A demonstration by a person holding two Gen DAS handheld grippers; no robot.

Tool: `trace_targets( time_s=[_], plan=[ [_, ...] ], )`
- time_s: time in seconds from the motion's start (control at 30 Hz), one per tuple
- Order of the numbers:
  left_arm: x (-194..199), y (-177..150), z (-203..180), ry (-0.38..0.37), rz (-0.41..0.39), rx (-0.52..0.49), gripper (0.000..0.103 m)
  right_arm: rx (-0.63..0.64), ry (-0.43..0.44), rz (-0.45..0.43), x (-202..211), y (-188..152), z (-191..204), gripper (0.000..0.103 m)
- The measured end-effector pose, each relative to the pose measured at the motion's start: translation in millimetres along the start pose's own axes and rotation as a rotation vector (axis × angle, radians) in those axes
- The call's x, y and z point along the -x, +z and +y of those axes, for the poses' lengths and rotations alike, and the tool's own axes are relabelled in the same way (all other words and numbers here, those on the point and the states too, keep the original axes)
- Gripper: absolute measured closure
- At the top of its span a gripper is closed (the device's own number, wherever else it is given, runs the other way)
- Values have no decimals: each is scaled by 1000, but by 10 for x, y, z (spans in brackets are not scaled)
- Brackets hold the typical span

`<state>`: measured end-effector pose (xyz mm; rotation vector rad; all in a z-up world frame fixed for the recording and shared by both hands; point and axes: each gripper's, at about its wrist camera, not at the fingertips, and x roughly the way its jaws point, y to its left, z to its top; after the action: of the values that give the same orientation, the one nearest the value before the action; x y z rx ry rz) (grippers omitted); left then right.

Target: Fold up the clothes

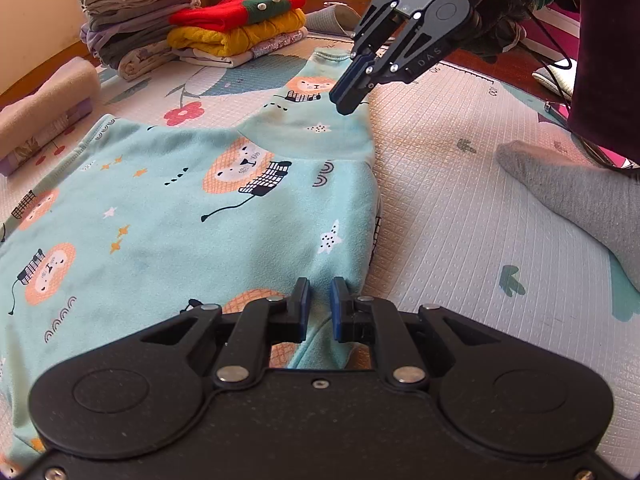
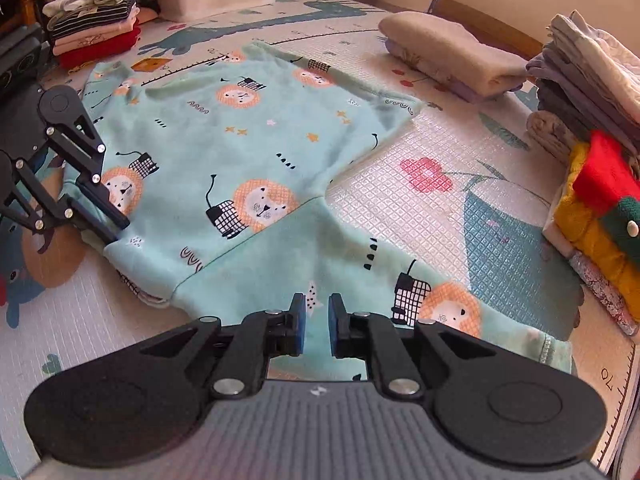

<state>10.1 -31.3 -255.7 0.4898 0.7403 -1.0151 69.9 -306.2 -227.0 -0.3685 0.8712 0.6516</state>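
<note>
Now we pinch: left gripper (image 1: pixel 319 304), slightly open, empty, at shirt (image 1: pixel 192 216) side edge; right gripper (image 2: pixel 318 320), slightly open, empty, over sleeve (image 2: pixel 400 280); fold toward 10 o'clock.

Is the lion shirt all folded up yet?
Not yet. The lion shirt lies mostly spread on the mat, one sleeve stretched out; only its near edge looks doubled over.

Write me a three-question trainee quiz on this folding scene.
1. True or false: the red sweater lies on top of the yellow sweater.
2. The teal garment is printed with: A) lions B) ducks C) fish.
3. Fill in: the gripper at the garment's sleeve is the ____ one.
Key: 1 true; 2 A; 3 right, the right gripper.
</note>
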Motion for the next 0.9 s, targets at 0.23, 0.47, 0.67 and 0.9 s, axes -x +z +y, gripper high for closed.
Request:
trace_targets(
  time_s=[0.23, 0.47, 0.67, 0.9],
  plan=[
    [13, -5, 4, 0, 1, 1, 95, -94, 24, -48, -296, 234, -176, 88],
    [5, 0, 9, -1, 1, 3, 95, -268, -53, 38, -458, 210, -388, 97],
    [5, -8, 2, 0, -3, 5, 95, -194, 3, -49, -373, 350, -194, 89],
    [10, -9, 18, -2, -1, 7, 95, -314, -15, 16, -625, 371, -299, 96]
  ],
)
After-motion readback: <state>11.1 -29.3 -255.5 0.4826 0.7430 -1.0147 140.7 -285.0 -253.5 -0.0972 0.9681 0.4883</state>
